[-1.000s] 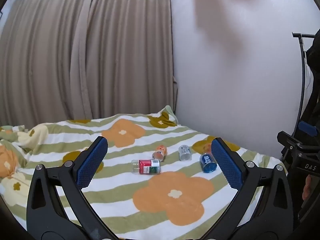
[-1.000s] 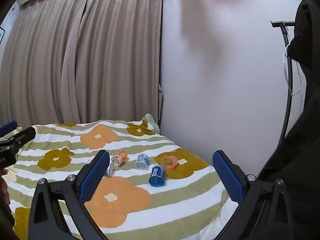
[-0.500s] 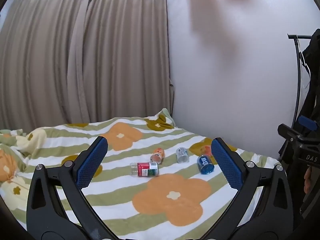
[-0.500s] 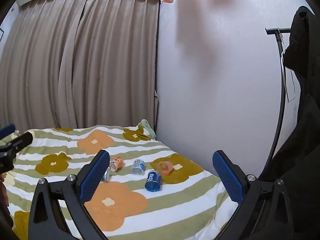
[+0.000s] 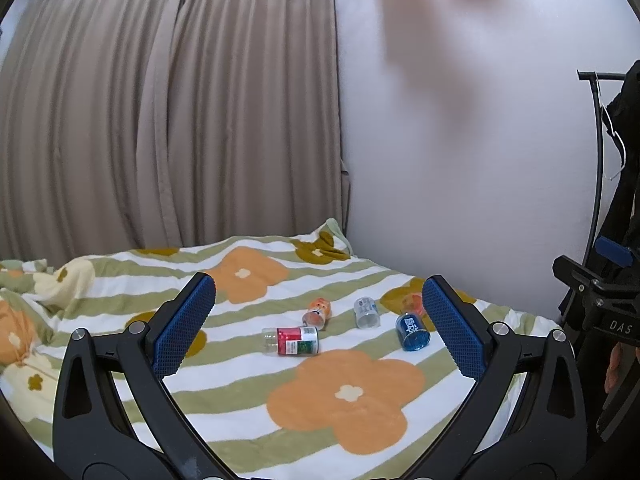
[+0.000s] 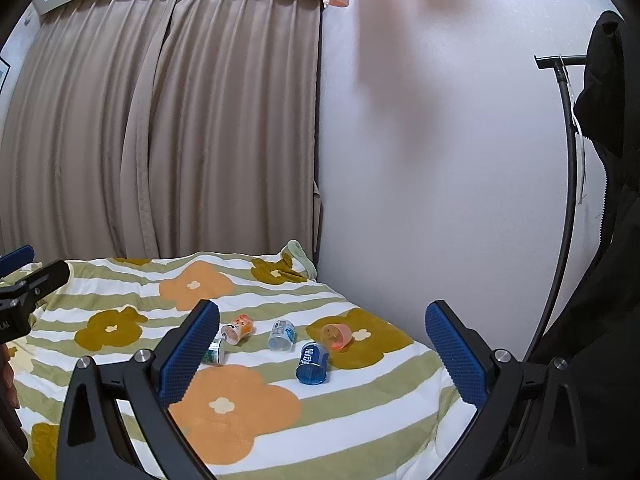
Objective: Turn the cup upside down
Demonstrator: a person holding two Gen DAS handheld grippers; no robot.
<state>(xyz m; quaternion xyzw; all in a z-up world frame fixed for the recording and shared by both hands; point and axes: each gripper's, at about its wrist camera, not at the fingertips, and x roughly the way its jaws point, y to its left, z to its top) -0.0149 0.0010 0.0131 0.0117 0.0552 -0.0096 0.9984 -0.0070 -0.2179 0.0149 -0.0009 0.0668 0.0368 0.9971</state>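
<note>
A small orange cup [image 6: 337, 335] lies on its side on the flowered bedspread [image 6: 360, 396], near the wall; in the left wrist view it [image 5: 413, 305] is partly hidden behind the right finger. My left gripper [image 5: 318, 328] is open and empty, held well short of the objects. My right gripper [image 6: 320, 354] is open and empty too, also well back from the cup.
A blue can [image 6: 312, 362], a clear-white cup [image 6: 281, 335], an orange-white bottle [image 6: 237, 328] and a red-green labelled bottle [image 5: 291, 341] lie on the bed. Curtains [image 5: 168, 120] hang behind, a wall [image 6: 440, 160] at right, and a coat rack [image 6: 568, 184] with dark clothing.
Both grippers have tilted or risen a little, so the bed and objects sit lower in both views. The objects have not moved. Both grippers stay open.
</note>
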